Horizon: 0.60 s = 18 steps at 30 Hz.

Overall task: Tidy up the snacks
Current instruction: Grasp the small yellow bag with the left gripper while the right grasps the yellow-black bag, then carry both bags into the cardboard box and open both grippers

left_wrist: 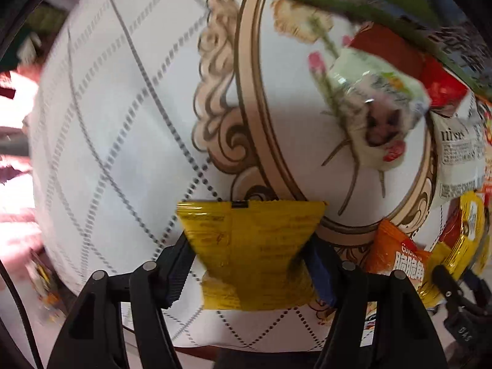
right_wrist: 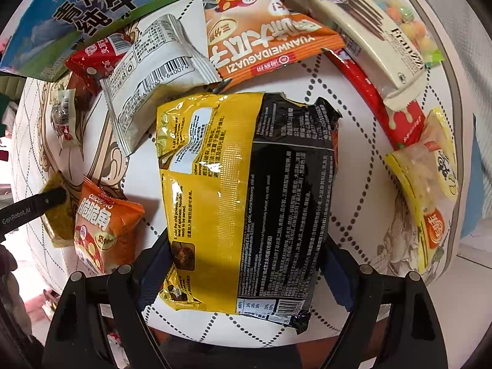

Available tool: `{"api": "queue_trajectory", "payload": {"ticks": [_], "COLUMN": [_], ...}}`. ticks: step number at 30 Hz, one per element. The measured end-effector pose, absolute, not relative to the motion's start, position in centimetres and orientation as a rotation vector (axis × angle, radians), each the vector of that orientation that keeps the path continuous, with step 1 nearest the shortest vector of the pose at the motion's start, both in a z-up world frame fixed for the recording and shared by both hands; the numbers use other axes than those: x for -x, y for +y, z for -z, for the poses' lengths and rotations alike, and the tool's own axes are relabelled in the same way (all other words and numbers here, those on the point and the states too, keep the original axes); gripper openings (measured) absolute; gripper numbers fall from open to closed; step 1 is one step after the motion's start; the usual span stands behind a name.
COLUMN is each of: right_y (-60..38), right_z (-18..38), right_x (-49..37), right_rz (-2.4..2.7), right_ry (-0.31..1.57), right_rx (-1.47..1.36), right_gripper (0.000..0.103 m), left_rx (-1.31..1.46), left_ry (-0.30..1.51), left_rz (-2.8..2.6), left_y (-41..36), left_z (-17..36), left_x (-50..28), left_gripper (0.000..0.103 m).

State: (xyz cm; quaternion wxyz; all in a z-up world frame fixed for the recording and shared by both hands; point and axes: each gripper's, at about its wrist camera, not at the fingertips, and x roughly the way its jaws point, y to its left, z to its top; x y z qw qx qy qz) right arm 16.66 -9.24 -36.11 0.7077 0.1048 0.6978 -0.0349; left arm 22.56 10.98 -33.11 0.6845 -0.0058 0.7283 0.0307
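My left gripper (left_wrist: 252, 264) is shut on a small yellow snack packet (left_wrist: 252, 252) and holds it above the white patterned table (left_wrist: 117, 117). My right gripper (right_wrist: 246, 264) is shut on a large yellow-and-black noodle packet (right_wrist: 246, 196), held over the table (right_wrist: 353, 190). The left gripper's finger (right_wrist: 46, 200) shows at the left of the right wrist view, over an olive-yellow packet (right_wrist: 57, 221). An orange corn-snack bag (right_wrist: 104, 224) lies beside it; it also shows in the left wrist view (left_wrist: 399, 261).
Snacks ring the table's far side: a green-blue milk carton (right_wrist: 92, 9), a white barcode packet (right_wrist: 153, 70), an orange seed bag (right_wrist: 264, 27), a cream biscuit pack (right_wrist: 369, 33), a red stick pack (right_wrist: 378, 98), a yellow bag (right_wrist: 430, 190). A pale packet (left_wrist: 378, 104) lies centre-table.
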Motion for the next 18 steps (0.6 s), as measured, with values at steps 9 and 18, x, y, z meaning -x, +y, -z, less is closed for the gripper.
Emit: {"api": "queue_trajectory", "payload": {"ticks": [9,18], "right_y": [-7.6,-7.3], "right_z": [38.9,37.5], "right_x": [-18.1,-16.4], "right_rz": [0.094,0.028], "right_ry": [1.524,1.476], "right_rx": [-0.205,-0.237], "right_gripper": [0.088,0.088], "left_rx": [0.021,0.054], "left_ry": [1.567,1.551], "left_rz": [-0.098,-0.084], "left_y": [11.2,14.0], "left_z": [31.2,27.4], "left_x": [-20.2,-13.9], "left_gripper": [0.056,0.051]}}
